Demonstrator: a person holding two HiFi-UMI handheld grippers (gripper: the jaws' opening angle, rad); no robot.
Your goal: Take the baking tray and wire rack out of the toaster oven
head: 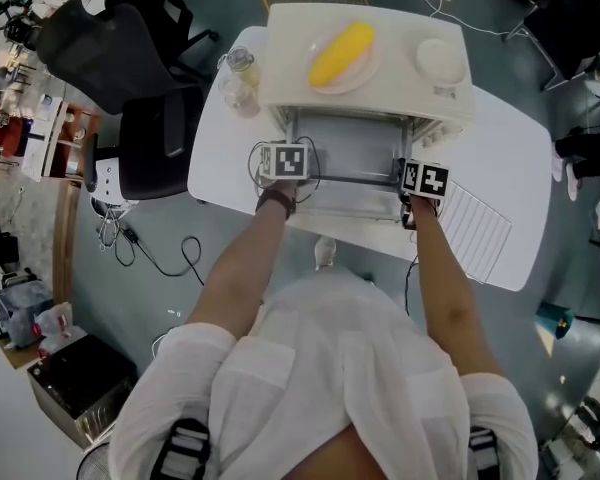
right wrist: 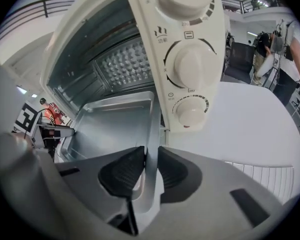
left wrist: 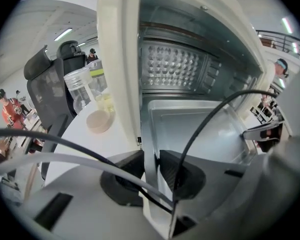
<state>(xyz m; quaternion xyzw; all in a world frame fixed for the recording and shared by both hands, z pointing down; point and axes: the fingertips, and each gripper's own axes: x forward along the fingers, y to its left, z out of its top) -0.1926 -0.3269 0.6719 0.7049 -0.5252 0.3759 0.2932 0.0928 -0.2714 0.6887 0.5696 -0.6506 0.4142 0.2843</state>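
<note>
Got both tools on the baking tray (left wrist: 200, 129) right now, 1 per side. My left tool (left wrist: 151, 168) is clamped on the tray's left rim and my right tool (right wrist: 151, 165) is pinching the right rim, pads tight on the metal. The tray sits low inside the open toaster oven (head: 400, 93). The wire rack (head: 477, 230) is lying flat on the counter (head: 230, 158) just right of the oven. There's a corn cob (head: 342, 52) on a plate (head: 372, 71) up top

Left gripper (left wrist: 152, 166) and right gripper (right wrist: 151, 166), angled downward, clamp jaws on baking tray (left wrist: 200, 129).
</note>
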